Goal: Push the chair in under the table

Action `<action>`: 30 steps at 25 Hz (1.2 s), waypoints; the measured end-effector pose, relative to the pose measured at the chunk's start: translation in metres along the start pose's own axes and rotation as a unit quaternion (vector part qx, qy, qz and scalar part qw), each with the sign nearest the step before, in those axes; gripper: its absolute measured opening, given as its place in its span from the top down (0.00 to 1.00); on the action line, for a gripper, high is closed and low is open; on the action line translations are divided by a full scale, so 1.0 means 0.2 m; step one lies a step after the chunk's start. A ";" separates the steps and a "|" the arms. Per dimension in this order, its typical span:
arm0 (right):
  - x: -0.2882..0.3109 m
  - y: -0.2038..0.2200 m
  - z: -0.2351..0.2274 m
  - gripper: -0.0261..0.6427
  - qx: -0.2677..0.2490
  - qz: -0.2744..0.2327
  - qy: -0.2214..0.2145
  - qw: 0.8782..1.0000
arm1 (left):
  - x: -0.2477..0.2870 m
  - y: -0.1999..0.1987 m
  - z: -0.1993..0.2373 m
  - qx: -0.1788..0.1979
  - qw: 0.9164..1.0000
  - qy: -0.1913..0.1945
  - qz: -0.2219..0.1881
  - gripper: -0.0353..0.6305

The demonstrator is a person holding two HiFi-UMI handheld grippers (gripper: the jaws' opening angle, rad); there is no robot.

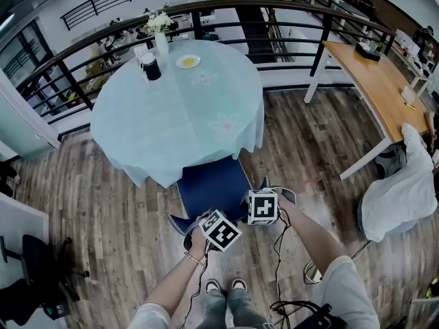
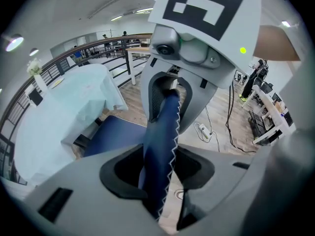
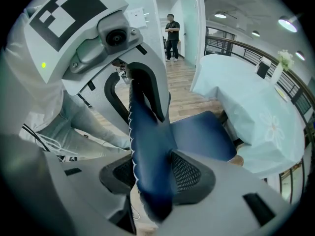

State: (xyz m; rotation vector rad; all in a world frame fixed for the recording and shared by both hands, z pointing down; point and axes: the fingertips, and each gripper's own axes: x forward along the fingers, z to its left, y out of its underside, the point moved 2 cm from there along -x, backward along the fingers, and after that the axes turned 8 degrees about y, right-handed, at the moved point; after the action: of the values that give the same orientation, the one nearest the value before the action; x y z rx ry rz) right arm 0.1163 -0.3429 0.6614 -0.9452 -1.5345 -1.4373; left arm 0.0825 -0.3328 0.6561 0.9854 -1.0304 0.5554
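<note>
Left gripper and right gripper are both clamping the chair by its back's top edge. Chair seat is sitting partly under the table's near edge.

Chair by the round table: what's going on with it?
A person stands behind the blue chair, a gripper in each hand. The left gripper and the right gripper are both shut on the top of its backrest. The seat's front is at the cloth hem of the round table; most of the seat is not yet under.
</note>
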 end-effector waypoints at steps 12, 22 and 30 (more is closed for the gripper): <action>-0.03 0.08 -0.10 0.69 -0.010 0.016 -0.011 1.000 | 0.04 -0.12 0.03 -0.021 1.000 0.012 -0.009 0.68; -0.08 0.17 -0.21 0.67 -0.024 0.025 -0.018 0.999 | 0.09 -0.25 0.06 -0.035 0.999 0.002 -0.019 0.68; -0.06 0.17 -0.19 0.67 -0.022 0.028 -0.016 0.999 | 0.11 -0.23 0.04 -0.032 0.999 -0.004 -0.012 0.68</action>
State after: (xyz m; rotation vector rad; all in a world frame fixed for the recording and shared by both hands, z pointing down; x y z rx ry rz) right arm 0.1554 -0.3778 0.6639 -1.0331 -1.4930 -1.4291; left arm 0.1241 -0.3638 0.6576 0.9432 -1.0360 0.4977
